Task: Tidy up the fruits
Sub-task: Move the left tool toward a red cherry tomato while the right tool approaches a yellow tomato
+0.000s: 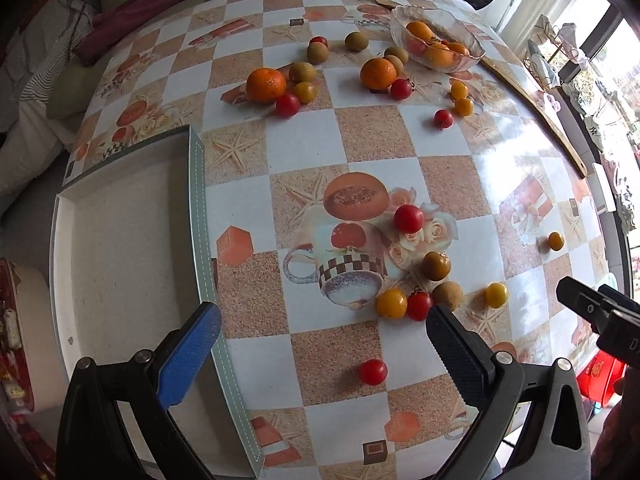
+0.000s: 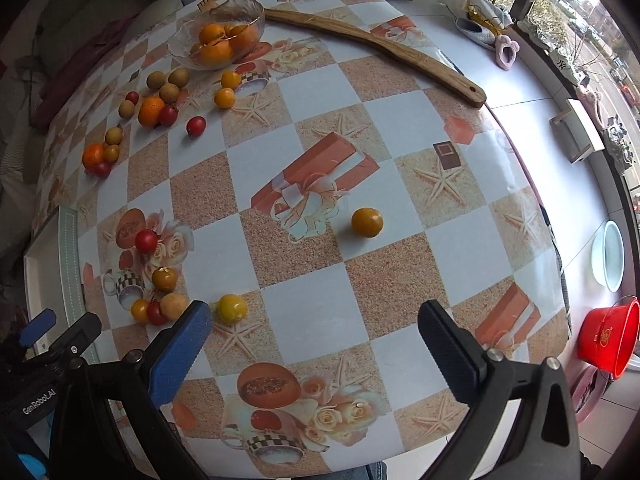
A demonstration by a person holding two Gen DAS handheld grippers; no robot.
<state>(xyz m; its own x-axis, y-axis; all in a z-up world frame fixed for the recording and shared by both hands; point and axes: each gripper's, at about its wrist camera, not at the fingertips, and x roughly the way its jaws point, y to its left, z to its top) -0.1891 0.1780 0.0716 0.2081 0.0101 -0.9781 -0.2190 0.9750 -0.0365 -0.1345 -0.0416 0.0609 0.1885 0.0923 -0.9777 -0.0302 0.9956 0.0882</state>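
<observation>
Small fruits lie scattered over the checkered tablecloth (image 1: 368,136). My left gripper (image 1: 320,324) is open above the near edge, with a red cherry tomato (image 1: 372,372) on the cloth between its fingers. A cluster with a yellow tomato (image 1: 391,303) and a brown longan (image 1: 447,295) sits just beyond. A white tray (image 1: 120,240) lies empty at the left. My right gripper (image 2: 312,324) is open and holds nothing; a lone yellow tomato (image 2: 367,222) lies ahead of it. A glass bowl (image 2: 192,40) at the far side holds oranges.
Two oranges (image 1: 265,85) (image 1: 378,73) and more small fruits lie mid-table. A long wooden stick (image 2: 380,52) lies across the far right. A red bucket (image 2: 608,332) stands on the floor at the right. Cushions and a sofa (image 1: 48,60) lie beyond the left edge.
</observation>
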